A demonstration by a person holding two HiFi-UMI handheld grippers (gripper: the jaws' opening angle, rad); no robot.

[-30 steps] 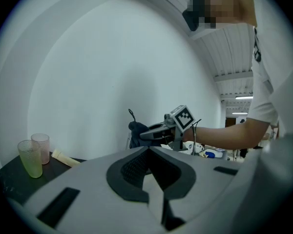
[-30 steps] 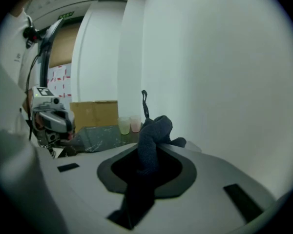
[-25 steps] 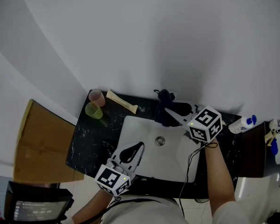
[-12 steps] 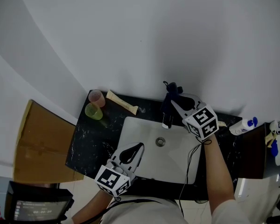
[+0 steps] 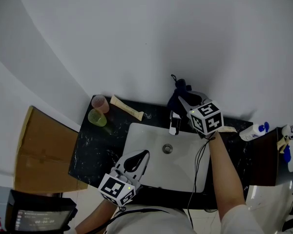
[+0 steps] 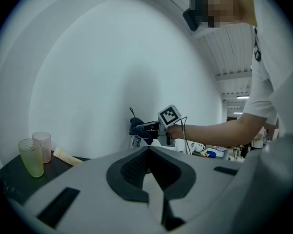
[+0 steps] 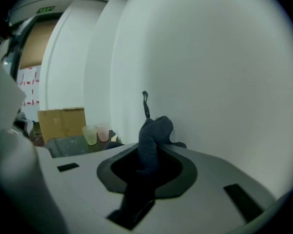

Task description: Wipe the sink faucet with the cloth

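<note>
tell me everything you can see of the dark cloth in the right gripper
The cloth is dark blue-grey, soft and bunched into a crumpled lump, with a thin loop sticking up from its top. The right gripper has its jaws closed on it, the bunch standing past the tips. It is held near the white wall, just above the chrome faucet at the back of the sink; whether it touches the faucet cannot be told.

No legible text. The screen (image 5: 36, 221) at lower left shows characters, too blurred to read; green sign (image 7: 45, 9) up high, too small to read.
</note>
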